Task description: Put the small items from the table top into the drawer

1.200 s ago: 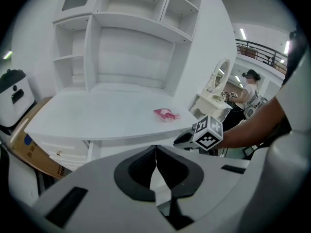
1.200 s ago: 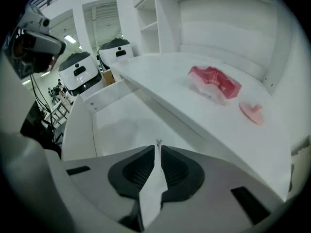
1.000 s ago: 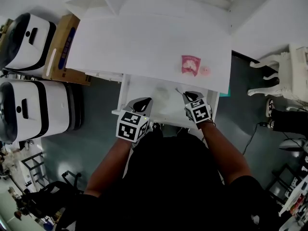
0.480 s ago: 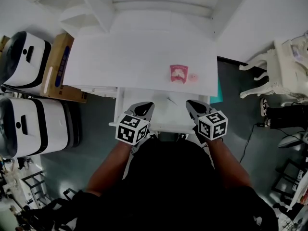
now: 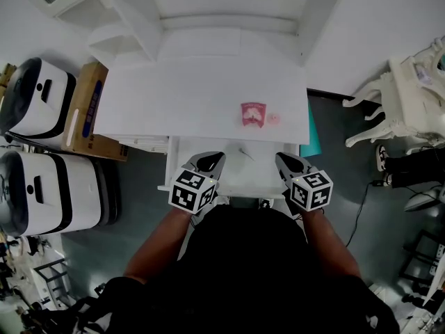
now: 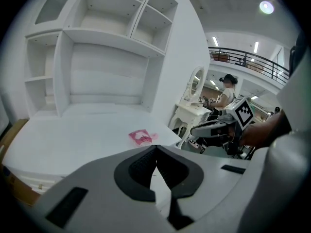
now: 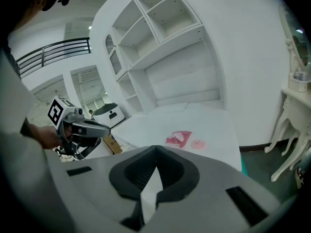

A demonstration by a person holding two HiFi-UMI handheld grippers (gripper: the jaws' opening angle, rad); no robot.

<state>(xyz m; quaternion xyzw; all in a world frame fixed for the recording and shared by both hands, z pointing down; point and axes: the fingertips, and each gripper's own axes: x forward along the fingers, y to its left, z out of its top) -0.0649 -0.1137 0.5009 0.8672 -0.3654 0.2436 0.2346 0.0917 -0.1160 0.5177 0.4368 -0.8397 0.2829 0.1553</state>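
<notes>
A pink packet (image 5: 252, 114) and a small round pink item (image 5: 274, 117) lie side by side near the front right of the white table top (image 5: 174, 89). Below the table's front edge the white drawer (image 5: 240, 174) stands pulled out. My left gripper (image 5: 211, 160) hovers over the drawer's left front corner, shut and empty. Over the right front corner is my right gripper (image 5: 286, 160), also shut on nothing. The packet (image 6: 140, 137) shows beyond the left jaws. The packet (image 7: 179, 138) and the round item (image 7: 198, 144) show beyond the right jaws.
White shelving (image 5: 222, 5) rises at the table's back. Two white machines (image 5: 42, 89) (image 5: 49, 186) and a cardboard box (image 5: 87, 106) stand at the left. A white dressing table and chair (image 5: 407, 96) stand at the right. A person (image 6: 226, 89) stands far off.
Both grippers have drawn back toward the drawer's front edge. The right one has also shifted outward to the right. The packet and round item have not moved.
</notes>
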